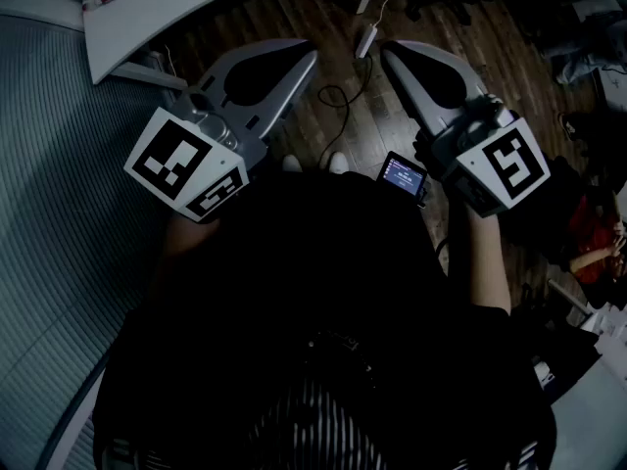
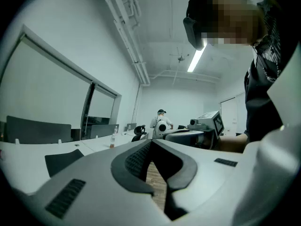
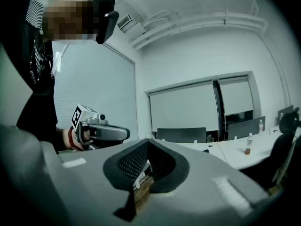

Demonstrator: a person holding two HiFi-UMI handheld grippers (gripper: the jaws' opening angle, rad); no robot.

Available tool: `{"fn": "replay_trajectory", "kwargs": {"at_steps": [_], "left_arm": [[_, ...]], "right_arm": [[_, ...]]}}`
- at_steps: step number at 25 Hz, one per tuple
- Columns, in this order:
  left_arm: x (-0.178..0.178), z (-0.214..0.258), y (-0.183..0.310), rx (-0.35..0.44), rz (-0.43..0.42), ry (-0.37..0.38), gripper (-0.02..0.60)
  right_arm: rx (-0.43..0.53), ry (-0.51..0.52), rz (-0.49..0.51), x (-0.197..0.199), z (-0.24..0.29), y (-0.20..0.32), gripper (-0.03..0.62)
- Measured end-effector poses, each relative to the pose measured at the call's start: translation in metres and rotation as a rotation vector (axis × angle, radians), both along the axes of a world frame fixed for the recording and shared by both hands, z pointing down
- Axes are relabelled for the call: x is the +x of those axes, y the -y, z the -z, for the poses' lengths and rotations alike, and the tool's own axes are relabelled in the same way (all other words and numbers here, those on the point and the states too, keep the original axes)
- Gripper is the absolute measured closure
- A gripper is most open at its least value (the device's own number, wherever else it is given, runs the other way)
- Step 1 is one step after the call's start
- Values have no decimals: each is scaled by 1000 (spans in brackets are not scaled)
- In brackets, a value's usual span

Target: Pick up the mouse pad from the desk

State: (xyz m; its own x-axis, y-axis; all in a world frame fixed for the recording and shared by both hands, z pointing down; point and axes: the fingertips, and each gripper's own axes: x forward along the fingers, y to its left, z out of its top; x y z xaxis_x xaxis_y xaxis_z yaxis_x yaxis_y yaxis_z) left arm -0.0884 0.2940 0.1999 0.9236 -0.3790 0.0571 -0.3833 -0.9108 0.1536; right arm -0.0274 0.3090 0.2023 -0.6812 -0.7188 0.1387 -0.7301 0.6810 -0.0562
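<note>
Standing back from the desk (image 1: 147, 13), the person holds the left gripper (image 1: 310, 57) and right gripper (image 1: 388, 51) with jaws together, empty. The dark mouse pad (image 2: 63, 160) lies untouched on the desk; the whole pickup remains.

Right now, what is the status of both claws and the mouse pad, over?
Left claw shut, empty. Right claw shut, empty. Mouse pad flat on desk, untouched. No obstacle seen.

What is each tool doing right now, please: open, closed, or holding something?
Left tool: closed, holding nothing.
Right tool: closed, holding nothing.
</note>
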Motion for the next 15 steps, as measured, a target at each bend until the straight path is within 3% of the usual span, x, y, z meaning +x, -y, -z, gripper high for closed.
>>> {"fn": "replay_trajectory", "kwargs": {"at_steps": [15], "left_arm": [[7, 3, -15, 8, 15, 11, 574]], "right_arm": [[-7, 38, 39, 7, 2, -18, 589]]}}
